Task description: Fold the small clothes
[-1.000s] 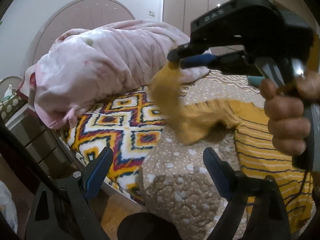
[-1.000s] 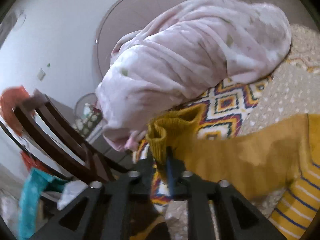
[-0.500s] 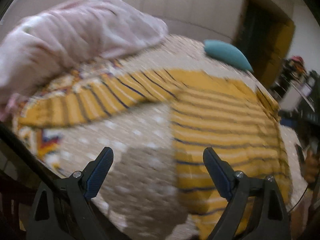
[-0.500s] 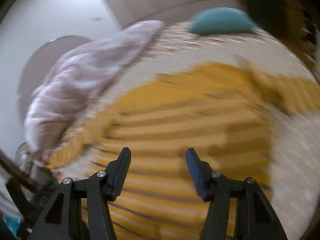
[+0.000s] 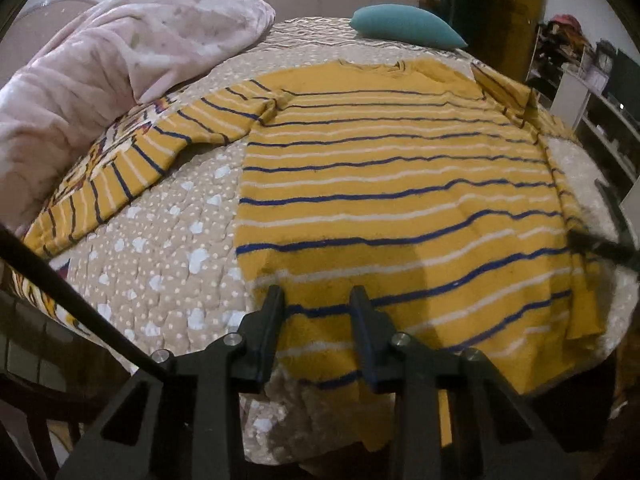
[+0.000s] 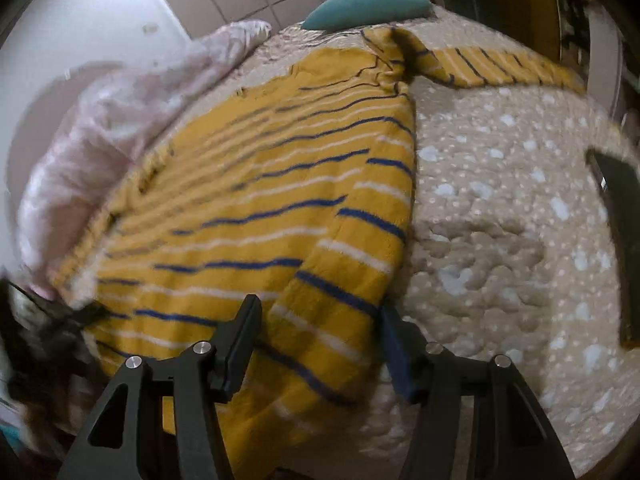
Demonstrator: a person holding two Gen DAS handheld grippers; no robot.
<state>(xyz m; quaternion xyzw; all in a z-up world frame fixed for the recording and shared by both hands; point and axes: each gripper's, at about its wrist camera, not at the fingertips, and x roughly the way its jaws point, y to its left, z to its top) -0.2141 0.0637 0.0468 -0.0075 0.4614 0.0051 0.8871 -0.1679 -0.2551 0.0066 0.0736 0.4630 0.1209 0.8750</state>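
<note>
A mustard-yellow sweater point(image 5: 400, 184) with blue and white stripes lies spread flat on the bed, hem toward me, its left sleeve point(image 5: 132, 160) stretched out to the left. My left gripper point(image 5: 318, 300) is open, its jaws astride the hem near the sweater's lower left corner. In the right wrist view the sweater point(image 6: 260, 208) fills the left half, its other sleeve point(image 6: 492, 66) lying out to the far right. My right gripper point(image 6: 318, 320) is open, its jaws astride the lower right corner of the hem.
The bed has a beige dotted quilt point(image 5: 168, 248). A pink blanket point(image 5: 112, 64) is heaped at the left. A teal pillow point(image 5: 404, 30) lies at the far end. Shelves and clutter point(image 5: 592, 92) stand to the right. A dark flat object point(image 6: 616, 240) lies on the quilt at right.
My right gripper let go of the sleeve cuff it held up. Both grippers swung down to the hem; the left jaws have narrowed but stay open.
</note>
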